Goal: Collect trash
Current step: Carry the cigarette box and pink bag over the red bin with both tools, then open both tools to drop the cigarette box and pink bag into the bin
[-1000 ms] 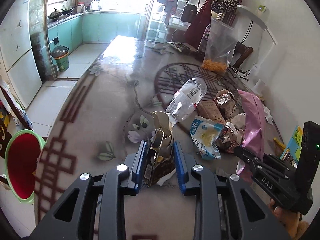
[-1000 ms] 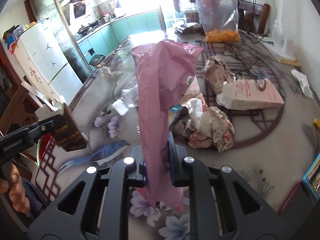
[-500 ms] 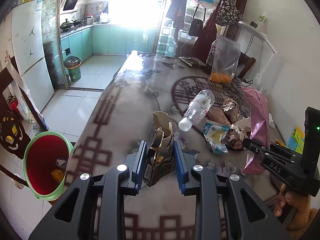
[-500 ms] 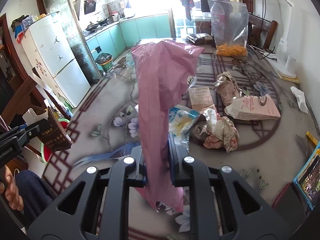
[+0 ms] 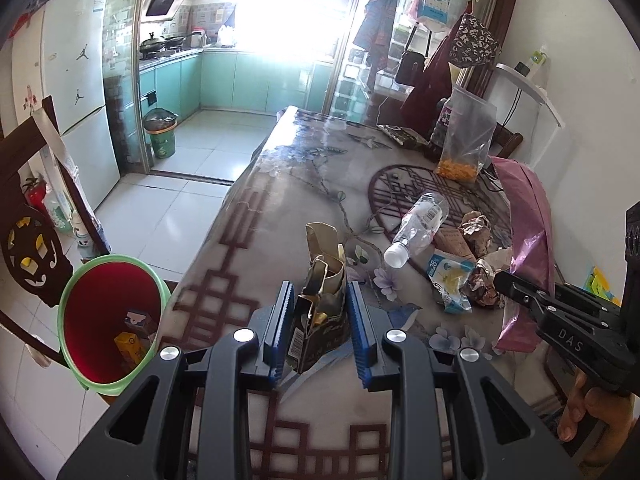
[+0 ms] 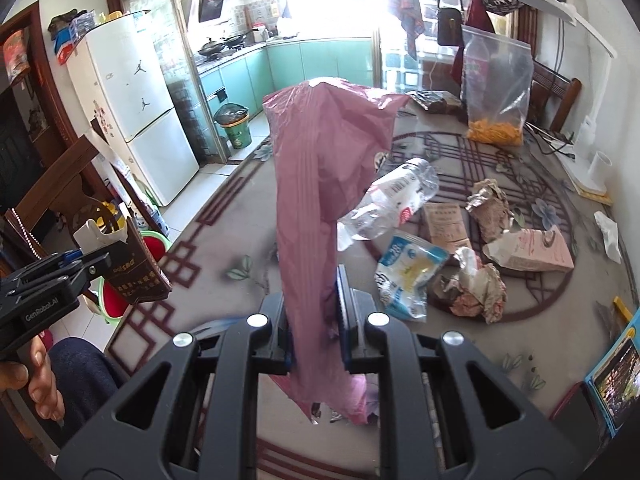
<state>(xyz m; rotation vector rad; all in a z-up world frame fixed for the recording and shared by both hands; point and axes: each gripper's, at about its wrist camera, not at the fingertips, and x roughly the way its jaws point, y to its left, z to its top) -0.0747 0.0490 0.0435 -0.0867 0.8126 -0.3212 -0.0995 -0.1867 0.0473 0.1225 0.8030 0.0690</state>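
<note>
My left gripper (image 5: 320, 330) is clamped on a torn dark carton (image 5: 320, 320), its blue pads pressed to both sides, and I have it lifted off the table (image 5: 280, 184) near the left edge. In the right wrist view the same carton (image 6: 134, 264) hangs in the air above the table's edge, with the bin (image 6: 154, 242) partly hidden behind it. My right gripper (image 6: 316, 332) is pinched tight on a pink bag (image 6: 320, 184), which stands up between the fingers and drapes below them.

Just off the table's left edge, on the floor, sits the green-rimmed red bin (image 5: 108, 320). A couple of small boxes already lie at its bottom, so I judge some trash is in, and the carton looks to be next once I carry it over the rim.

Further out on the table, plenty is left: a blue-and-white wrapper (image 6: 408, 276), a crumpled foil wad (image 6: 468, 288), a clear bottle (image 6: 384, 204) lying on its side, a flat brown card (image 6: 444, 222), another crumpled wad (image 6: 490, 206) and a squashed pink carton (image 6: 532, 250). A small white scrap (image 6: 608, 232) lies near the right edge.

At the far end stands a clear bag of orange snacks (image 6: 496, 92); I cannot tell whether that counts as trash. By my reckoning the job is early, well under half done.
</note>
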